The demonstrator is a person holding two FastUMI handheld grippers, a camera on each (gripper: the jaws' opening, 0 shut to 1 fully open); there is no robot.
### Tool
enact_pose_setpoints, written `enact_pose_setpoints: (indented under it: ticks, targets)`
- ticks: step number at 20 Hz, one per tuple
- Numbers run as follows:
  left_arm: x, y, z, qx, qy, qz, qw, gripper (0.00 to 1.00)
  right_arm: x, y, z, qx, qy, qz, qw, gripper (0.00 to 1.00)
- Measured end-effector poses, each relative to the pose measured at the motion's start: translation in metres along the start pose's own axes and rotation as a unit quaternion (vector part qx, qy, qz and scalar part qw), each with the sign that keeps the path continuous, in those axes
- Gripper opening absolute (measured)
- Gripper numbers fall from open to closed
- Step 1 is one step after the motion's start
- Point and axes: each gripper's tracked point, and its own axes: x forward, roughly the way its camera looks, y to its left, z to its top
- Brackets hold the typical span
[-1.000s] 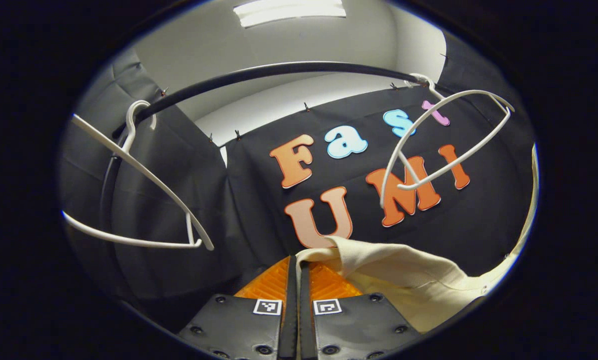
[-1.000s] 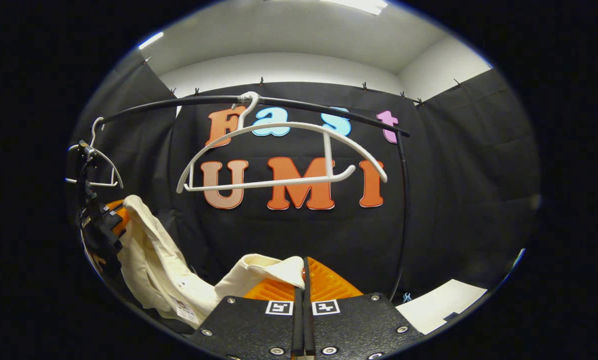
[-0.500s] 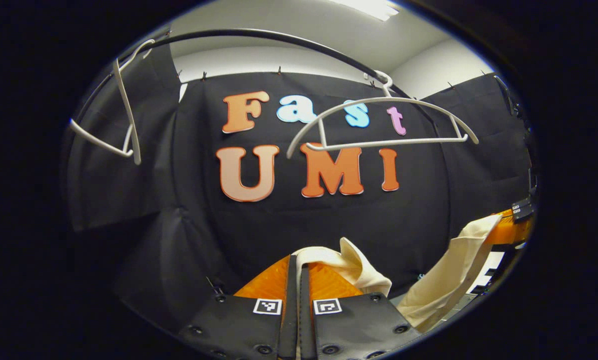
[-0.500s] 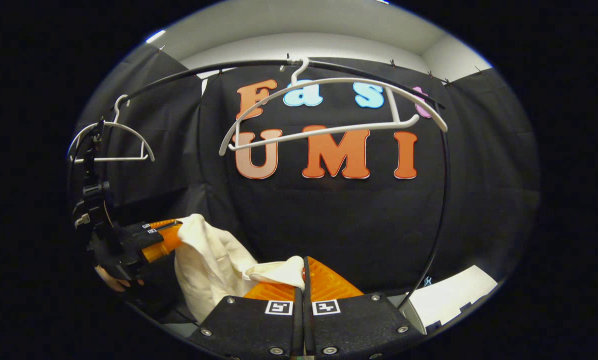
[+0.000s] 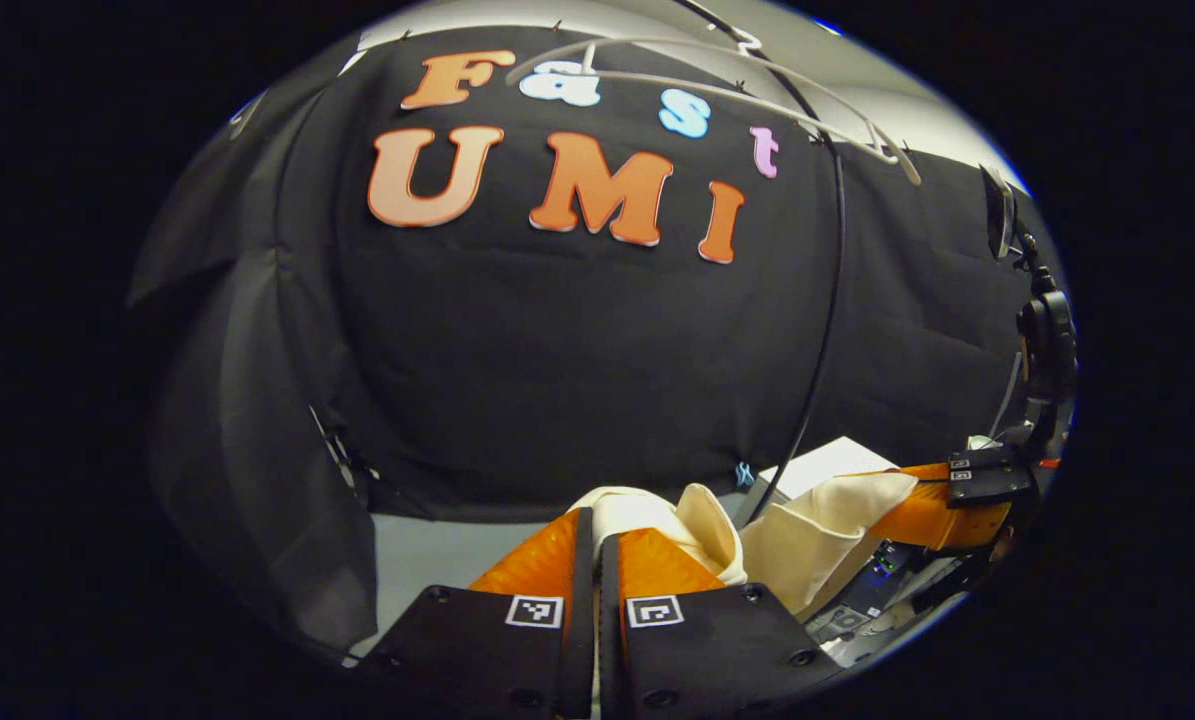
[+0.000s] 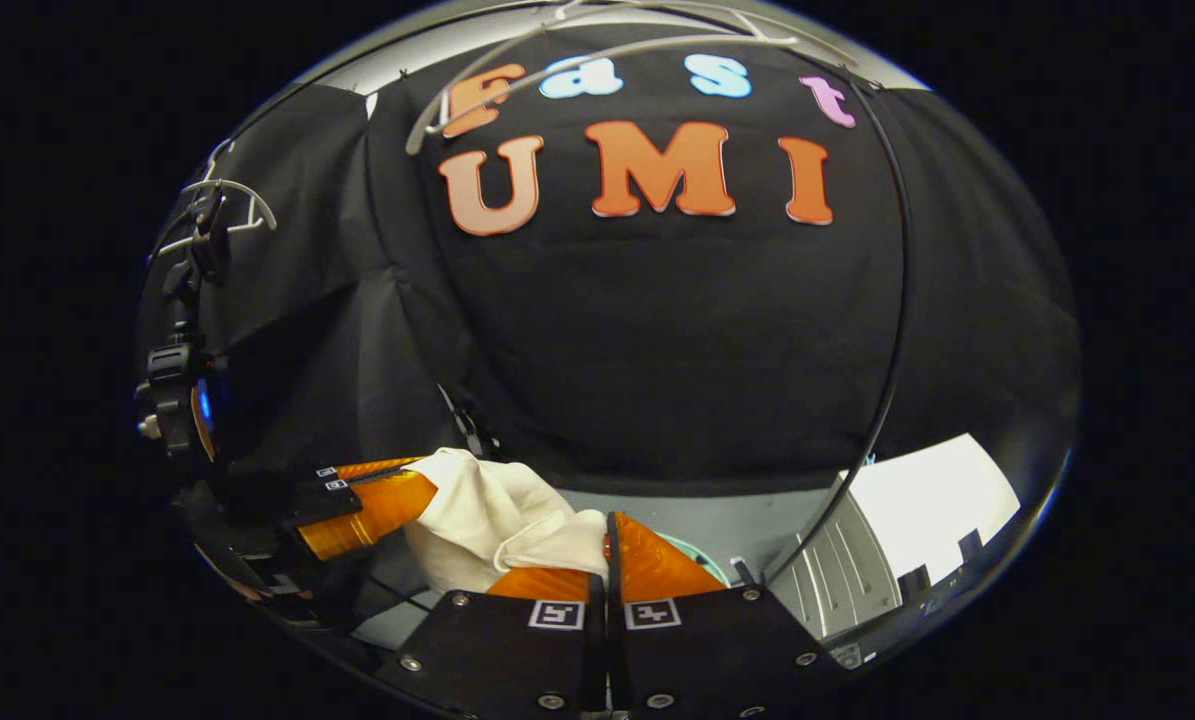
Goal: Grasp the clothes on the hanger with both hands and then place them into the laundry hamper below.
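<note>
Garment (image 5: pixel 817 520) off hanger (image 6: pixel 597 45) — carrying step, hamper unseen.
Left tool (image 5: pixel 589 530) and right tool (image 6: pixel 607 540) each clamped on cloth; next: lower together, then release.

A staged recording booth, not a lived-in home, is indicated by the black cloth wall (image 6: pixel 677 330) pinned up in front of a plain white wall (image 5: pixel 917 110). A thin black clothes rail (image 6: pixel 892 330) is bowed across the space, and bare white plastic hangers (image 6: pixel 597 40) are hung from it near the top. A pale grey floor (image 5: pixel 437 555) is seen below the cloth, and electronic equipment (image 5: pixel 882 575) is glimpsed at the lower edge.
</note>
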Motion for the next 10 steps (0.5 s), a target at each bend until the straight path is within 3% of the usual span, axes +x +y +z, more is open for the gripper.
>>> enact_pose_setpoints:
  ticks: [4,10]
  targets:
    - [0.005,0.008,-0.054,-0.029,0.065,0.010,0.997,0.10,0.011,-0.018,-0.067,0.022,0.066,-0.019,0.997,0.01]
    - [0.011,0.017,-0.103,-0.045,0.133,0.026,0.990,0.10,0.027,-0.024,-0.119,0.046,0.119,-0.038,0.991,0.02]
